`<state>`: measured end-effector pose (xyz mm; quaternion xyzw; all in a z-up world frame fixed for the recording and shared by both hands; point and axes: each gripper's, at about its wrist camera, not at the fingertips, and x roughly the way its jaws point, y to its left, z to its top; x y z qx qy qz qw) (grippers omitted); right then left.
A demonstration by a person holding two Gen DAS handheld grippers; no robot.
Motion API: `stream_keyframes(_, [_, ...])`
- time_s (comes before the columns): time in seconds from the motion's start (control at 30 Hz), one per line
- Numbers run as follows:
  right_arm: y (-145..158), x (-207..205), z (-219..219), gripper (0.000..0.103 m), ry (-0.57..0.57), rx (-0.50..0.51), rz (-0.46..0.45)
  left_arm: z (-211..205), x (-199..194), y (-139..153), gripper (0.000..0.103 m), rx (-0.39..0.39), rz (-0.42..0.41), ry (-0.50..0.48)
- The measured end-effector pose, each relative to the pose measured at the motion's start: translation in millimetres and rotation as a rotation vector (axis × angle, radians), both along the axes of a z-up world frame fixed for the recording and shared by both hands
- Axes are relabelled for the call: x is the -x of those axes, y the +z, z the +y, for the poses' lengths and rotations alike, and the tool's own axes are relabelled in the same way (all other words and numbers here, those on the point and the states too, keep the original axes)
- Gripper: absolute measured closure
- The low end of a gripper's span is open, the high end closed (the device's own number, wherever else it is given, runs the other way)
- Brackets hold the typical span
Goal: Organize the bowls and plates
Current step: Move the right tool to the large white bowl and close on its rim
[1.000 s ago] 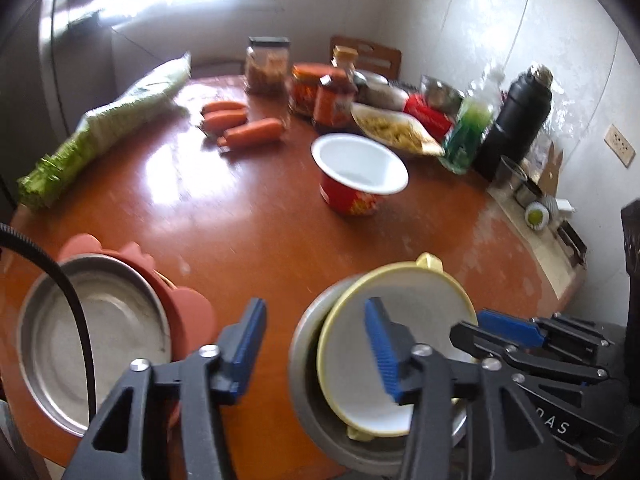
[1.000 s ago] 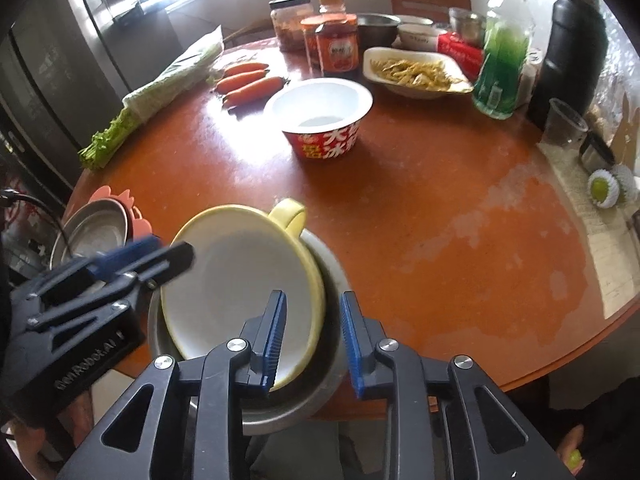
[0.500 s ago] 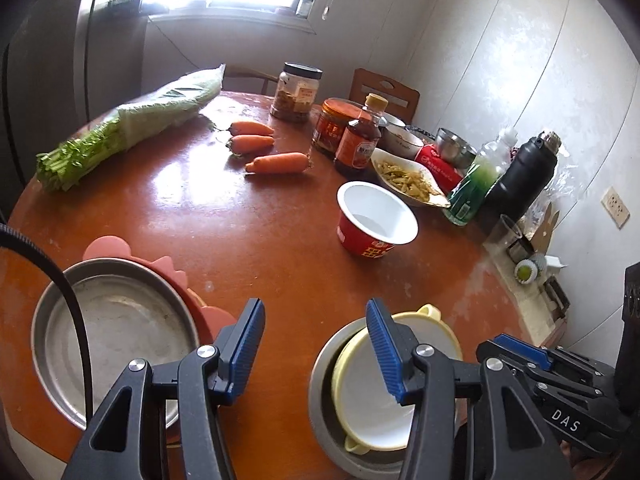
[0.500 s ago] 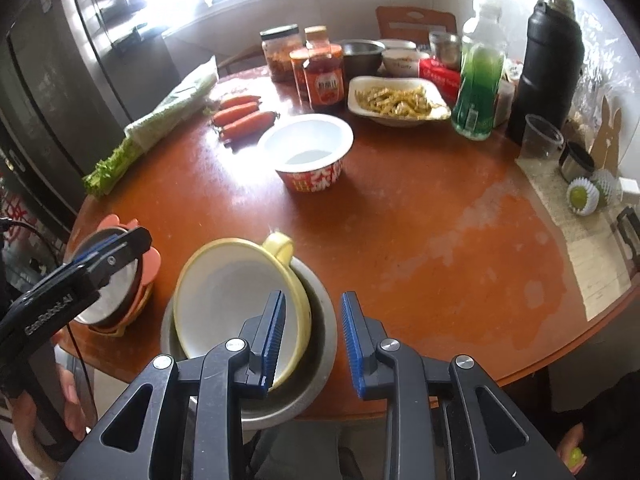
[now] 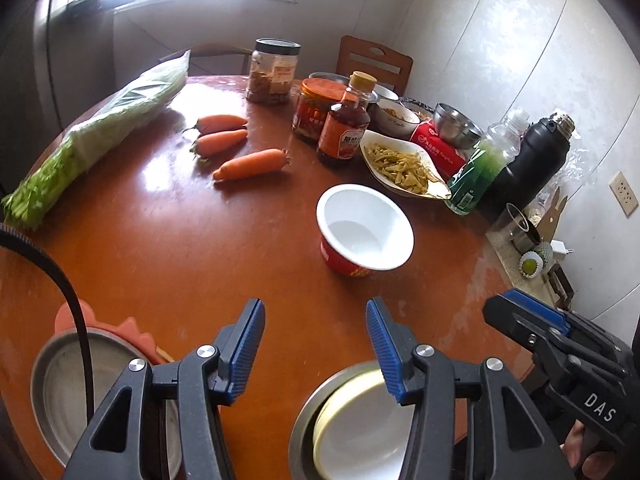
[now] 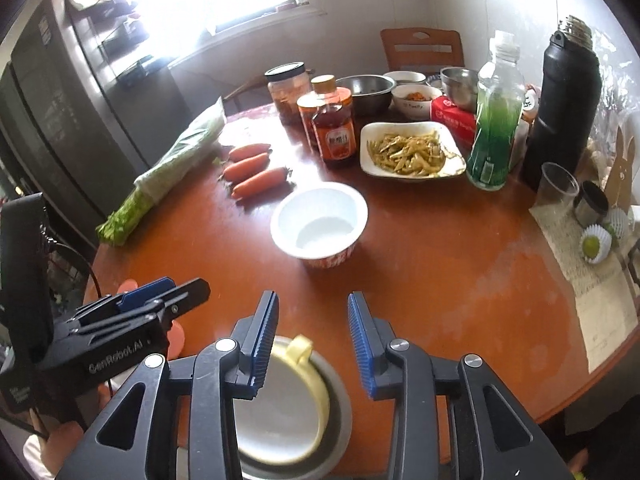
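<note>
A yellow-rimmed white bowl (image 5: pixel 360 436) sits nested in a steel plate (image 5: pixel 306 416) at the table's near edge; both also show in the right wrist view, the bowl (image 6: pixel 280 412) and the plate (image 6: pixel 340 412). A second steel plate (image 5: pixel 48 392) lies on a pink mat (image 5: pixel 72 314) at the near left. A red and white paper bowl (image 5: pixel 362 230) stands mid-table, also seen in the right wrist view (image 6: pixel 320 220). My left gripper (image 5: pixel 316 340) is open and empty above the table. My right gripper (image 6: pixel 314 336) is open and empty above the nested bowl.
Three carrots (image 5: pixel 224 144), bagged greens (image 5: pixel 100 132), jars and a sauce bottle (image 5: pixel 344 128), a dish of food (image 5: pixel 404 164), a green bottle (image 5: pixel 480 168), a black flask (image 5: pixel 524 160) and steel bowls (image 6: pixel 364 92) crowd the table's far side. A chair (image 6: pixel 420 48) stands behind.
Both grippers have pulled back and risen from the nested bowl and plate. The bowl now lies flatter in the plate, and the jaws of the right gripper stand wider apart.
</note>
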<state>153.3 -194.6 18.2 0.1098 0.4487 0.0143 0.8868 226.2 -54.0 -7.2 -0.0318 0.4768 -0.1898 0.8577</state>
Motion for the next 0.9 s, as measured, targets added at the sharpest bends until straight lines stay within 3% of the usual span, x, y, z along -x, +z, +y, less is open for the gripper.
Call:
stream_keyframes(0.2, [-12, -41, -16, 0.065, -0.016, -0.033, 0.041, -26, -31, 0, 0.05, -0.045, 0.017, -0.027])
stream_keyframes(0.47, [-42, -88, -43, 0.065, -0.051, -0.06, 0.128, -49, -70, -28, 0.051, -0.075, 0.124, -0.057])
stream_keyframes(0.9, [-71, -128, -53, 0.065, -0.058, -0.056, 0.198, -73, -113, -58, 0.052, -0.105, 0.19, -0.08])
